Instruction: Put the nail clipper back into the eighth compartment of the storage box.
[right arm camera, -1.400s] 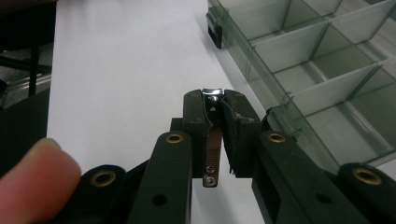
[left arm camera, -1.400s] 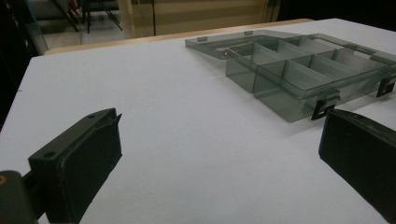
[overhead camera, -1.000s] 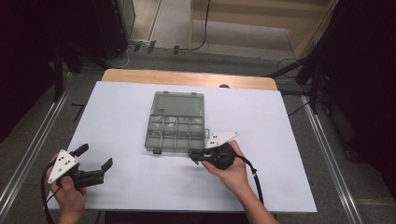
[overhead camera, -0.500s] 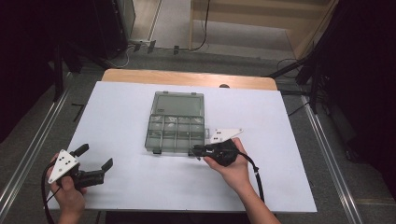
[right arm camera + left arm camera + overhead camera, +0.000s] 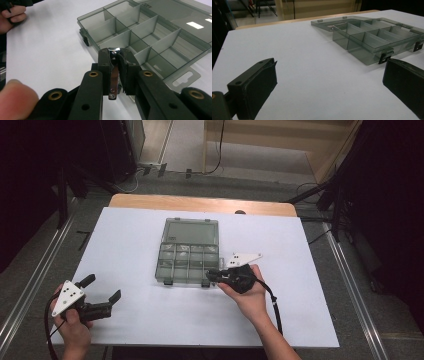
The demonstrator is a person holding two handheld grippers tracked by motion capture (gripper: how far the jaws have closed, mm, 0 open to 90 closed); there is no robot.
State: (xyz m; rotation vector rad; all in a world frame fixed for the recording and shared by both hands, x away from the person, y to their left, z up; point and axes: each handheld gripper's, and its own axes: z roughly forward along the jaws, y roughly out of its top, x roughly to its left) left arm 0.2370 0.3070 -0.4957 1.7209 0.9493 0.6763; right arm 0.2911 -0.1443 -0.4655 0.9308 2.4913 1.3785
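- Metal nail clipper clamped between right gripper jaws, just beside smoky plastic organiser box.
- Left gripper jaws spread, empty, well apart from box.

1. The left hand sits at the lower left of the high view, wrapped round the black left gripper, whose jaws stand wide apart with nothing between them.
2. The right forearm rises from the bottom centre; the right hand holds the black right gripper just right of centre, jaws pointing left.
3. In the right gripper view its jaws are clamped on a small shiny metal piece.
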